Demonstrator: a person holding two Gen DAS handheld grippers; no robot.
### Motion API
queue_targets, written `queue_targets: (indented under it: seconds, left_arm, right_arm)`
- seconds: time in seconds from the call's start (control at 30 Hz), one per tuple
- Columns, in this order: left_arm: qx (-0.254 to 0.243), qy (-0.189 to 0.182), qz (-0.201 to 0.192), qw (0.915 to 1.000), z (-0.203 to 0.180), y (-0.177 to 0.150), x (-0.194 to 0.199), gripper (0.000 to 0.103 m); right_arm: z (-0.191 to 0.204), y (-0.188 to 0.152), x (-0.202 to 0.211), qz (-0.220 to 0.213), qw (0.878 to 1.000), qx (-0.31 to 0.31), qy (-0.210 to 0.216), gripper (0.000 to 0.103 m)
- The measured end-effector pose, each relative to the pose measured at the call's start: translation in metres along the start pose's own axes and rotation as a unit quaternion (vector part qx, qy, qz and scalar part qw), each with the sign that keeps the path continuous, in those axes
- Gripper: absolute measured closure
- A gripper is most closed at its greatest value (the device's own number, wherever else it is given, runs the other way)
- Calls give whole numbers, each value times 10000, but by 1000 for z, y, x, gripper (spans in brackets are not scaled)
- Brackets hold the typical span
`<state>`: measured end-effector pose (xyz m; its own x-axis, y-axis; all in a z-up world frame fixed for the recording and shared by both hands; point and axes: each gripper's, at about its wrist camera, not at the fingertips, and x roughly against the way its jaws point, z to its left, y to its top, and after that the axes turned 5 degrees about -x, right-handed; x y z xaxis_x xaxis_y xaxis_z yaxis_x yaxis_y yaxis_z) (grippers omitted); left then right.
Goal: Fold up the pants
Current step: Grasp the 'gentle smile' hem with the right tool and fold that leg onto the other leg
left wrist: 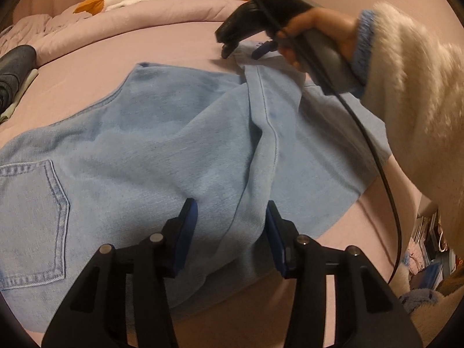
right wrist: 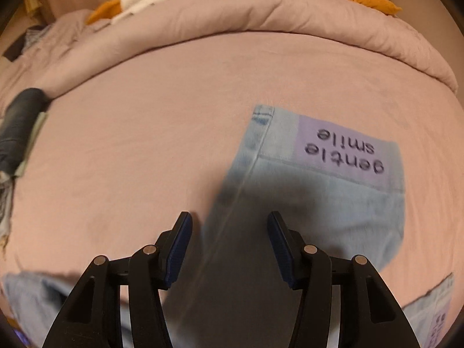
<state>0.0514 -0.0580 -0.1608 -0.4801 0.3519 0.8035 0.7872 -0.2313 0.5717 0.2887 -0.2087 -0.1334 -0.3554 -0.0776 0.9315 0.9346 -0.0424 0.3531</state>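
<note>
Light blue denim pants (left wrist: 145, 145) lie spread on a pink bed sheet (left wrist: 87, 81), a back pocket showing at the left. My left gripper (left wrist: 230, 217) hovers low over a raised fold of one leg; its jaws stand apart with that fold between them, and the pads do not visibly press it. My right gripper (right wrist: 229, 226) is open above a leg end (right wrist: 319, 203) that carries a purple "gentle smile" label (right wrist: 345, 153). The left wrist view shows the right gripper (left wrist: 242, 53) at the pants' far edge, held by a hand (left wrist: 319, 29) in a fluffy white sleeve.
A rolled pink duvet (right wrist: 261, 23) with a white and orange plush toy (left wrist: 90, 4) lines the far side. Dark folded clothing (left wrist: 14, 69) lies at the left edge. A black cable (left wrist: 362, 133) hangs from the right gripper. The bed's edge and floor clutter (left wrist: 429, 246) are at the right.
</note>
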Motion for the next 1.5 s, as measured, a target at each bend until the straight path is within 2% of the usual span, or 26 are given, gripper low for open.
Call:
queue_targets:
  seconds: [0.17, 0.2, 0.27, 0.4, 0.43, 0.53, 0.7, 0.87, 1.07, 1.17, 1.23, 1.5]
  left_arm:
    - [56, -78, -48, 9999, 0, 0, 1, 58]
    - [75, -63, -55, 9999, -1, 0, 1, 58]
    - [63, -64, -70, 9999, 5, -9, 7, 58]
    - [89, -78, -95, 9999, 6, -11, 10, 59]
    - [98, -83, -102, 9999, 6, -11, 11, 60]
    - [112, -97, -119, 9998, 6, -13, 11, 61]
    - [77, -32, -136, 9999, 5, -17, 12, 61]
    - [106, 2, -119, 9999, -1, -19, 16, 61]
    - [54, 93, -52, 9999, -4, -21, 18, 61]
    - [50, 123, 20, 9999, -2, -17, 17, 70]
    - [38, 46, 51, 10000, -3, -16, 19, 86]
    - [-69, 102, 96, 9999, -4, -17, 23, 90]
  right_arm:
    - [11, 10, -11, -8, 9987, 104, -492, 45]
    - [11, 11, -11, -21, 9984, 90, -552, 49]
    - [11, 13, -12, -66, 9973, 133, -718, 57]
    - [11, 13, -10, -105, 9959, 343, -833, 87]
    - [10, 12, -9, -105, 9961, 339, -814, 91]
    - [1, 17, -7, -144, 9975, 111, -680, 94]
    - [-25, 16, 22, -556, 9977, -398, 29, 94]
    - [-56, -2, 64, -1012, 9905, -763, 532, 94]
    - [-90, -28, 99, -1327, 9800, -1230, 834, 94]
    - [-105, -47, 117, -1534, 9733, -1434, 924, 94]
    - [-114, -58, 127, -1647, 9689, -1568, 976, 94]
    - [-148, -112, 149, -1846, 9512, -2225, 1077, 94]
